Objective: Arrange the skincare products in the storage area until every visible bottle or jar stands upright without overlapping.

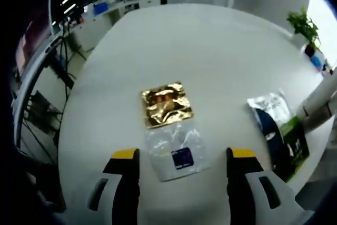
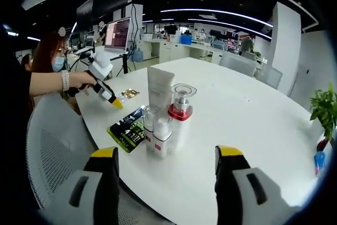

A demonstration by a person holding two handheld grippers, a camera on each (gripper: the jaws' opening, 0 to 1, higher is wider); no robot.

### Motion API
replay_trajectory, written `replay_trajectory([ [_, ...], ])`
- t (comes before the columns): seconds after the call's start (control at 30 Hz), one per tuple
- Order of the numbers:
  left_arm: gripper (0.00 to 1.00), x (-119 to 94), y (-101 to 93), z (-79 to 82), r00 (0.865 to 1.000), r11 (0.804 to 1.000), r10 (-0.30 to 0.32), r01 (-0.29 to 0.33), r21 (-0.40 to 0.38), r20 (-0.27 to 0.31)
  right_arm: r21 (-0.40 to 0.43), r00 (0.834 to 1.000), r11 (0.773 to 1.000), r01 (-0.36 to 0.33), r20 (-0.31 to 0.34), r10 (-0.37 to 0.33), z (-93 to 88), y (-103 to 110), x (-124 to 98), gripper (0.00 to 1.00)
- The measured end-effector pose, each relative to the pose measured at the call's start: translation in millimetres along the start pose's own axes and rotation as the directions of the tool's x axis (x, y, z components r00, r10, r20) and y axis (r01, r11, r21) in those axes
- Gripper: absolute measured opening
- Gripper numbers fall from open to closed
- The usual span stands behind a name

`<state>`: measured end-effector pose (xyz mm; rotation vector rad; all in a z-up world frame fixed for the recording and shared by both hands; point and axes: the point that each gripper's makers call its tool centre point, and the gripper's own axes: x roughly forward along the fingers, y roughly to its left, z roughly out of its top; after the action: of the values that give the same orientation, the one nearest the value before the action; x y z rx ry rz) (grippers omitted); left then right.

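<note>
Several skincare containers stand upright in a tight cluster near the table's front edge: a tall white tube (image 2: 160, 89), a clear-capped bottle with a red collar (image 2: 180, 105) and two small red-labelled bottles (image 2: 161, 136). My right gripper (image 2: 166, 152) is open just short of them, holding nothing. Over flat sachets my left gripper (image 1: 182, 154) hangs open: a gold foil sachet (image 1: 166, 104) and a clear sachet with a dark blue square (image 1: 177, 149). In the right gripper view a person's hand holds that left gripper (image 2: 116, 103) near the gold sachet (image 2: 130, 94).
A green and black packet (image 2: 127, 129) lies left of the bottles, seen too as the packet (image 1: 280, 130) at the right. A mesh chair (image 2: 58, 146) stands by the table edge. Potted plants (image 2: 324, 110) sit at the far side. The white table (image 1: 210, 51) stretches beyond.
</note>
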<state>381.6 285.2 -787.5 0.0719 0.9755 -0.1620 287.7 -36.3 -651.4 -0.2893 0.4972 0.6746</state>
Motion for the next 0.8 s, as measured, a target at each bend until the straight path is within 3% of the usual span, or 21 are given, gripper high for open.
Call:
replay_trajectory([
  [0.2,0.60,-0.7,2.5,0.3,1.000,1.000,0.010,-0.010,-0.013,-0.003,-0.005,1.000,1.000,-0.009,-0.004,0.009,-0.3,2.3,0.9,0.75],
  [0.63,0.39,-2.3,8.2,0.5,1.000,1.000,0.009,-0.010,-0.014,-0.005,-0.018,1.000,1.000,-0.016,0.000,0.016,3.0,5.6,1.3,0.75],
  [0.8,0.38,-2.8,8.5,0.4,1.000,1.000,0.005,-0.006,-0.008,-0.012,-0.016,1.000,1.000,-0.016,0.000,0.016,3.1,6.2,0.9,0.75],
])
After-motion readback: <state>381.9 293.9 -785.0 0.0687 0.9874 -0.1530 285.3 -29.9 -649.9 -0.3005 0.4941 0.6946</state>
